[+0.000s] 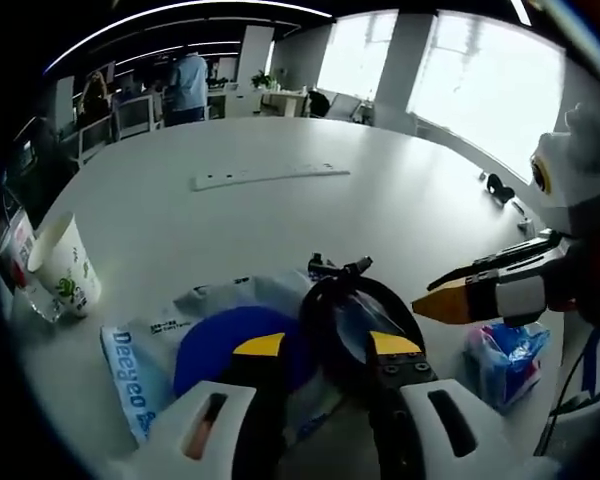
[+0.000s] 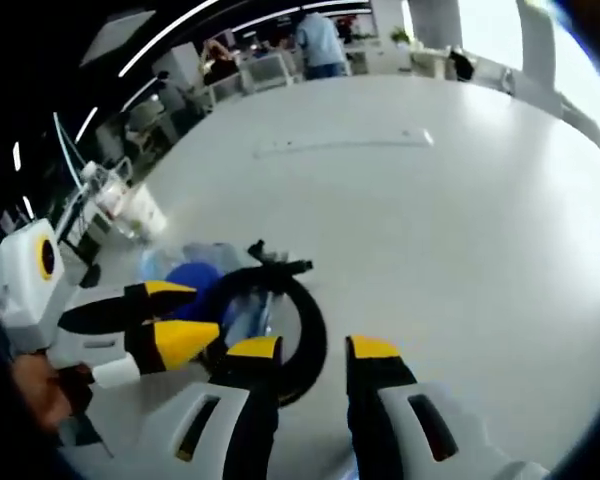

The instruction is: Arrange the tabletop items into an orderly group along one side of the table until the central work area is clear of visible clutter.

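Your white table (image 1: 280,215) takes up most of both views, curving away toward an office with bright windows at the upper right of the left gripper view and a person (image 1: 188,85) standing at the upper left.

Next in size, low and left of centre in the left gripper view, lies a clear plastic bag (image 1: 145,355) with blue lettering, and a blue round piece (image 1: 225,345) sits on or in it. A black cable loop (image 1: 325,310) lies just right of that, its ends (image 1: 340,268) poking up at its top. A long white strip (image 1: 270,177) lies flat farther back, above centre.

At the left edge stands a white paper cup (image 1: 68,262) with green print, with a clear glass just beside it. A small blue packet (image 1: 505,355) sits at the lower right.

Your left gripper (image 1: 325,345) rises from the bottom with its jaws apart and nothing between them, reaching over the bag and cable. Your right gripper (image 1: 450,300) comes in from the right; there you cannot tell its gap. In the right gripper view its jaws (image 2: 315,348) stand apart, empty, at the near edge of the cable loop (image 2: 305,320).
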`<control>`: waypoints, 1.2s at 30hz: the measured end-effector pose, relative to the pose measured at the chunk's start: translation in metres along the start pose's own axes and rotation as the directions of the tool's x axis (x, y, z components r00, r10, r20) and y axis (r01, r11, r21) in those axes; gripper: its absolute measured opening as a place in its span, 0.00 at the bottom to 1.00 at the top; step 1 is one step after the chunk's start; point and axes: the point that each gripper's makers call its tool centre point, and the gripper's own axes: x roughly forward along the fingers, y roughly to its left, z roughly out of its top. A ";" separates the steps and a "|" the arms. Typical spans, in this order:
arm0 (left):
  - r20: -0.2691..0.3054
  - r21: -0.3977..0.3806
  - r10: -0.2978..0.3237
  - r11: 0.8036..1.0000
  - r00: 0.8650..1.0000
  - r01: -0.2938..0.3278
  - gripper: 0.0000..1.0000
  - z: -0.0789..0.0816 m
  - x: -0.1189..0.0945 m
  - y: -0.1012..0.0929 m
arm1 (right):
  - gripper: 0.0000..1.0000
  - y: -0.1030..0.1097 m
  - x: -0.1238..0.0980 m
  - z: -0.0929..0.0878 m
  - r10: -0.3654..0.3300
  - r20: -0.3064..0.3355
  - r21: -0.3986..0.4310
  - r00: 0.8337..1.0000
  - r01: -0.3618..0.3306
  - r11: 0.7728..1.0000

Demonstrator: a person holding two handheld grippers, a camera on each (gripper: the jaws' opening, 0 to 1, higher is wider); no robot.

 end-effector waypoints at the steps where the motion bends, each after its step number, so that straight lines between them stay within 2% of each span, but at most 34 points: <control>1: 0.001 -0.001 0.000 1.000 1.000 0.000 0.28 0.000 0.001 0.000 | 0.23 0.000 0.003 -0.001 -0.002 -0.007 -0.003 1.000 0.002 1.000; 3: -0.001 -0.004 0.010 1.000 1.000 -0.010 0.28 0.000 0.002 0.000 | 0.26 -0.003 0.007 -0.004 -0.014 -0.027 -0.025 1.000 0.013 1.000; 6: -0.005 -0.028 0.005 1.000 1.000 -0.005 0.28 0.000 0.005 -0.003 | 0.26 -0.004 0.010 -0.004 -0.014 -0.032 -0.019 0.999 0.013 1.000; 9: -0.014 -0.010 0.011 1.000 1.000 -0.011 0.28 0.000 0.008 -0.007 | 0.26 -0.005 0.013 -0.005 -0.026 -0.044 -0.050 0.999 0.024 0.998; 20: -0.025 -0.026 0.028 0.999 0.999 -0.029 0.27 0.001 0.013 -0.005 | 0.25 -0.006 0.021 -0.005 -0.025 -0.049 -0.038 0.998 0.023 0.999; 25: -0.049 -0.002 0.038 0.999 0.998 -0.038 0.27 -0.004 0.017 -0.005 | 0.25 -0.006 0.026 -0.007 -0.030 -0.064 -0.052 0.997 0.027 0.998; 29: -0.048 0.021 0.047 0.999 0.998 -0.046 0.26 -0.004 0.017 -0.004 | 0.23 -0.007 0.028 -0.006 -0.041 -0.071 -0.083 0.997 0.035 0.996; 31: -0.050 0.033 0.056 0.998 0.997 -0.054 0.24 -0.004 0.017 -0.003 | 0.22 -0.009 0.028 -0.006 -0.060 -0.076 -0.154 0.995 0.048 0.987; 36: -0.049 0.068 0.090 0.994 0.995 -0.087 0.18 -0.005 0.018 0.002 | 0.21 -0.005 0.028 -0.007 -0.067 -0.069 -0.186 0.995 0.053 0.981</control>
